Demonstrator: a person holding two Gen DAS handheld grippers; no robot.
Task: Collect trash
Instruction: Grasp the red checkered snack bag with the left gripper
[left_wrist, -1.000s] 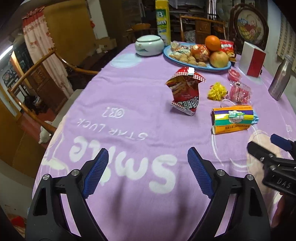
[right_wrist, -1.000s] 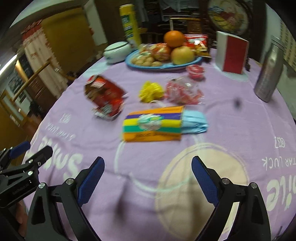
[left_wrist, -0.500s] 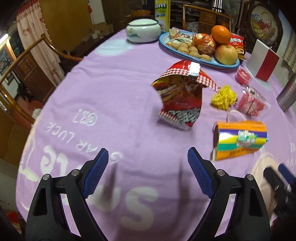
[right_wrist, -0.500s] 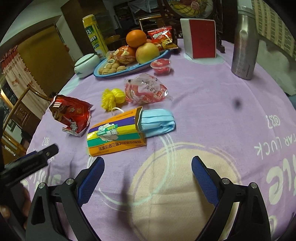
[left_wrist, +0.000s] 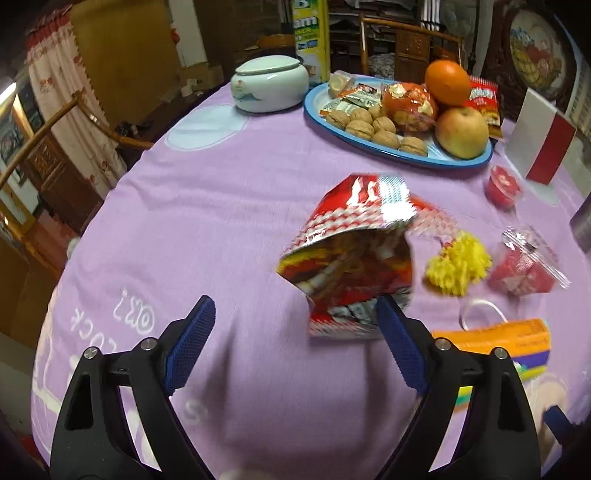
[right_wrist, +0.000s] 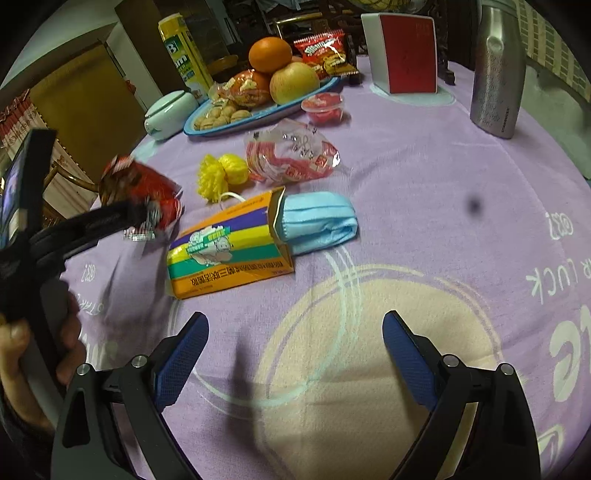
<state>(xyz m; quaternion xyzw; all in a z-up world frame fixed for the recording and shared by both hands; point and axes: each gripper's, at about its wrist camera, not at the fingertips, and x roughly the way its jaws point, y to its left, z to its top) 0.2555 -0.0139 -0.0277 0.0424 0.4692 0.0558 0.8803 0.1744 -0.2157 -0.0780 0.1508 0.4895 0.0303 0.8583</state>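
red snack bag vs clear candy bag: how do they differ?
The red snack bag is opaque, printed foil; the clear candy bag shows its red contents. The snack bag stands puffed with its top open; the candy bag lies slumped. The left gripper is nearest the snack bag; the candy bag sits farther off. Both rest on the purple cloth.

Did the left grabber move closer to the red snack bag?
Yes. The left gripper has moved forward across the purple tablecloth; the red snack bag now sits beside its right finger.

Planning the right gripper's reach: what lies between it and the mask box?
Only bare purple cloth between the right gripper and the mask box, per the right wrist view.
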